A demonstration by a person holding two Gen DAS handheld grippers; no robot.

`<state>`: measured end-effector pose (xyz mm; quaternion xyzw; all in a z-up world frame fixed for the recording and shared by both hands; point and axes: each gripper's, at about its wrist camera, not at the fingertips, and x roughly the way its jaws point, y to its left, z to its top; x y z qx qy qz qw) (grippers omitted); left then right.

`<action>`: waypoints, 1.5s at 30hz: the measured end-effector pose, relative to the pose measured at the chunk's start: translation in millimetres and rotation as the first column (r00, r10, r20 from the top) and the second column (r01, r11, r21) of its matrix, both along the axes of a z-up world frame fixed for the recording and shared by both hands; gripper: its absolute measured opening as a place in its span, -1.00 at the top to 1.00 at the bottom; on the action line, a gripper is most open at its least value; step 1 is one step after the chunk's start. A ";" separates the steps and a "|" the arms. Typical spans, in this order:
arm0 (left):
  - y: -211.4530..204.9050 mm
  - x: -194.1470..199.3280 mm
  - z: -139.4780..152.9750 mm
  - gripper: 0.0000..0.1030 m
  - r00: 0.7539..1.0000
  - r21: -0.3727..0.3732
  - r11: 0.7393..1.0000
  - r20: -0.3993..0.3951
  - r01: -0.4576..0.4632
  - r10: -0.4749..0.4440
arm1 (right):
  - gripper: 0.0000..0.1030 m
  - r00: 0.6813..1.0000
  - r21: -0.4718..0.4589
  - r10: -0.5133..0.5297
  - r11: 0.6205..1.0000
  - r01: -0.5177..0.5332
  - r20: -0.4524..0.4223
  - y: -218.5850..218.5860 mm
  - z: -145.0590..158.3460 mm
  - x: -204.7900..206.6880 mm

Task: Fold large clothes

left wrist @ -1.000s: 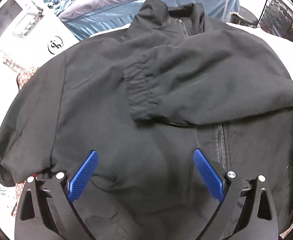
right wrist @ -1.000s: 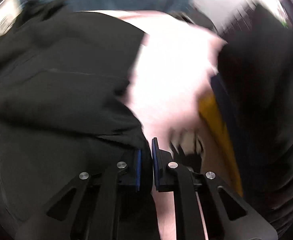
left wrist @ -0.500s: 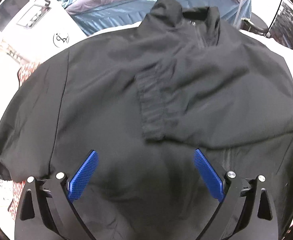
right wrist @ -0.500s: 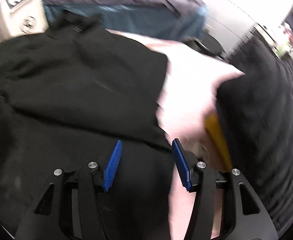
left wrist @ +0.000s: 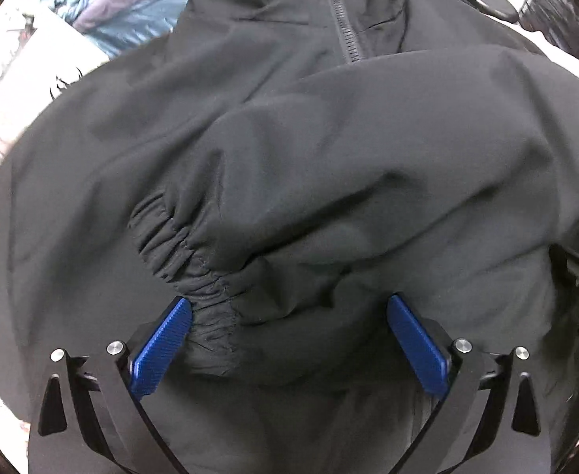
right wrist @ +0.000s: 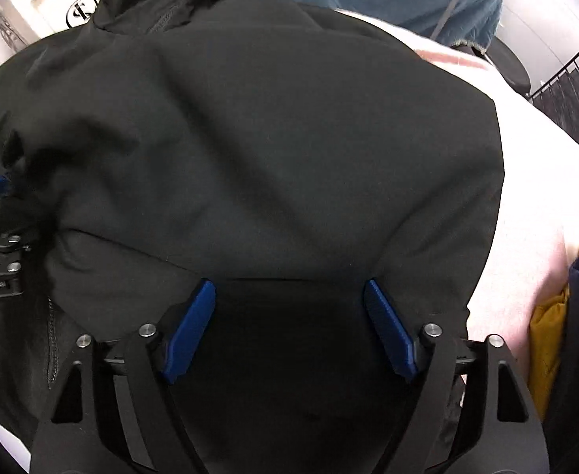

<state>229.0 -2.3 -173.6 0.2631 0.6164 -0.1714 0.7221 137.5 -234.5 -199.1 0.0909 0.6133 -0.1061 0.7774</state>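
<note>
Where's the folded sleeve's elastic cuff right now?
In the left wrist view the cuff lies low and left of centre on the jacket front, beside the open left gripper's left finger.

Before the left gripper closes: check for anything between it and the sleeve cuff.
Nothing visible is in the way. The left gripper stands open directly over the black jacket, its left pad at the cuff of the folded-over sleeve.
</note>
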 end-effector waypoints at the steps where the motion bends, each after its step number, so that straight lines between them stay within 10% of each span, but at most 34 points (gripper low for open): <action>1: 0.6 3.3 -1.3 -0.91 1.000 -0.008 1.000 -0.015 -0.012 0.012 | -0.57 1.000 -0.004 0.001 1.000 -0.001 -0.001 0.7 -0.2 1.6; 12: 4.8 23.1 -4.7 -0.90 0.988 0.008 0.997 -0.130 -0.079 0.079 | -0.89 0.991 -0.072 -0.110 0.992 0.104 -0.079 6.7 3.8 11.8; 22: 76.0 -18.6 72.8 -0.87 0.968 -0.203 0.949 0.015 -0.242 0.250 | -0.89 0.995 -0.089 -0.054 0.994 0.061 0.078 64.7 77.1 -43.2; 31: 178.8 -91.0 122.2 -0.83 0.948 -0.119 0.970 0.216 -0.212 0.234 | -0.89 0.979 -0.028 0.194 0.981 -0.193 0.062 170.3 98.6 -94.0; 38: 278.0 -104.8 151.3 -0.75 0.865 -0.125 0.913 0.293 -0.389 0.408 | -0.89 0.940 -0.040 0.339 0.941 -0.337 0.043 219.2 95.2 -119.4; 45: 393.1 -87.3 179.3 -0.68 0.689 -0.230 0.751 0.301 -0.619 0.660 | -0.89 0.923 -0.062 0.383 0.923 -0.380 0.042 229.2 102.4 -116.8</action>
